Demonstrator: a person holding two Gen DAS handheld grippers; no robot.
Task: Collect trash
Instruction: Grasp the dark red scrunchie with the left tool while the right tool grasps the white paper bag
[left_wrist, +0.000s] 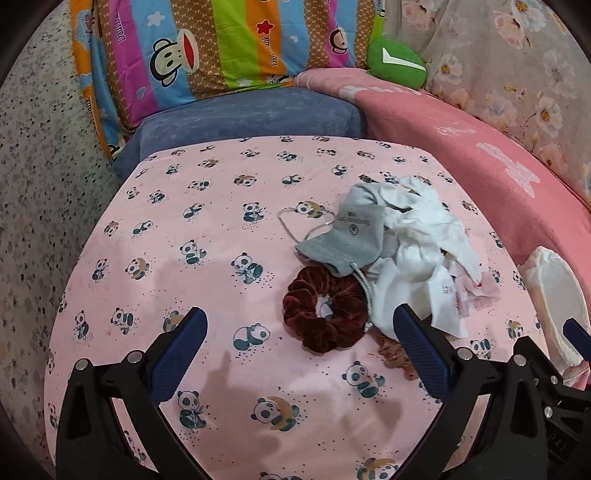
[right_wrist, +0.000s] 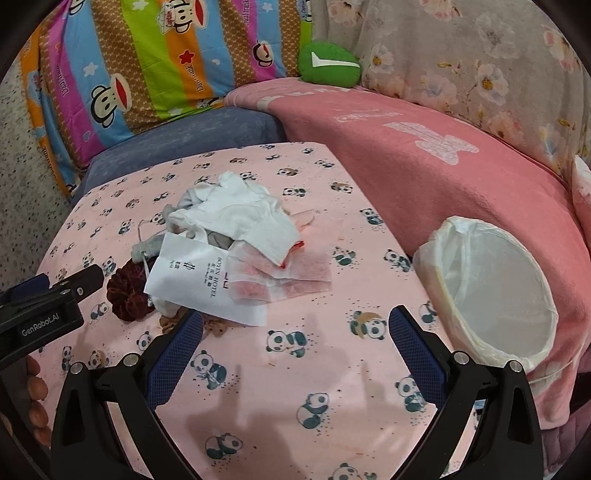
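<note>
A heap of trash lies on the pink panda cloth (left_wrist: 207, 236): crumpled white tissue (left_wrist: 424, 229) (right_wrist: 240, 210), a white hotel paper bag (right_wrist: 199, 284), pink-stained wipes (right_wrist: 288, 273), and a grey drawstring pouch (left_wrist: 351, 236). A dark red velvet scrunchie (left_wrist: 325, 314) (right_wrist: 129, 291) and a brown scrunchie (left_wrist: 395, 354) lie beside it. A bin lined with a white bag (right_wrist: 495, 291) (left_wrist: 557, 299) stands at the right. My left gripper (left_wrist: 299, 332) is open, just short of the red scrunchie. My right gripper (right_wrist: 295, 328) is open and empty, near the paper bag's edge.
A blue cushion (left_wrist: 251, 114) lies behind the cloth. A striped monkey-print pillow (left_wrist: 207, 51), a green plush (left_wrist: 399, 62) and a pink blanket (right_wrist: 424, 158) lie at the back and right. Speckled floor (left_wrist: 44, 192) is on the left.
</note>
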